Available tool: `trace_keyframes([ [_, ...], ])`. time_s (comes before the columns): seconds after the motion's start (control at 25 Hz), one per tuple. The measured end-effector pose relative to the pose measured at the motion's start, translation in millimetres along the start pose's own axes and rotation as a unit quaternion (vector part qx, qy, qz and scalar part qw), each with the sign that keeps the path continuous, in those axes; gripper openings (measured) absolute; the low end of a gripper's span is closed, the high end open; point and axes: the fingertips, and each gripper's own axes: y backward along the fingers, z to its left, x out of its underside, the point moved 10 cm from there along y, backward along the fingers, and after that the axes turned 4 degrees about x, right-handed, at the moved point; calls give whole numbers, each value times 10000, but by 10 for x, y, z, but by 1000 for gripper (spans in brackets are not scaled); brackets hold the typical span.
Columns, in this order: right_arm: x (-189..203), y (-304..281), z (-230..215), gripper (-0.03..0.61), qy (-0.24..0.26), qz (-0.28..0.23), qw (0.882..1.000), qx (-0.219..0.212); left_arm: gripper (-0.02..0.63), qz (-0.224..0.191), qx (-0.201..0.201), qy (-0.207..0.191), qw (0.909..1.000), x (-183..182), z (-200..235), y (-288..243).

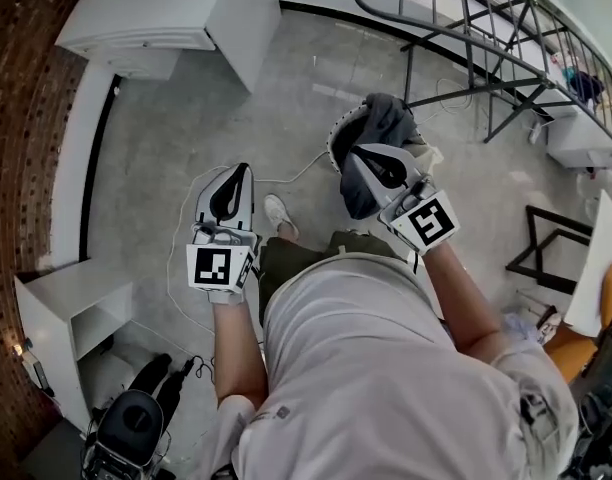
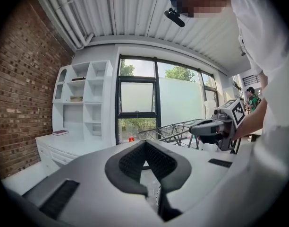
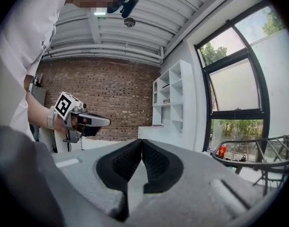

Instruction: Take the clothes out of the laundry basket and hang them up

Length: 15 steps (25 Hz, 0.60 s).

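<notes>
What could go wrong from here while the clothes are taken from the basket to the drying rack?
The left claw and right claw are shut and empty: dipped into the laundry basket like this, the right one may only push the dark clothes. A white cable loops on the floor by the shoe; it could trip the person on the way to the drying rack.

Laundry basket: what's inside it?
Dark grey clothes heaped above the laundry basket rim. Anything beneath them is covered; the right gripper, shut, hides part of it too.
</notes>
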Motion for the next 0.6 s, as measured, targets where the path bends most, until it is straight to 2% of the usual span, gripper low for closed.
trace_keyframes([
  [0.16,95,-434,-58,6,14,180,9995,265,0,17,393,24,9992,50,509,-294],
  [0.28,245,-738,-162,6,21,419,9974,578,0,124,855,-31,9963,157,849,-635],
  [0.44,345,-1170,-480,6,92,493,9932,1055,0,291,1457,-142,9888,208,1309,-1282],
  [0.6,376,-1094,-588,6,32,754,9838,1629,0,427,2006,-136,9786,170,1395,-1697],
])
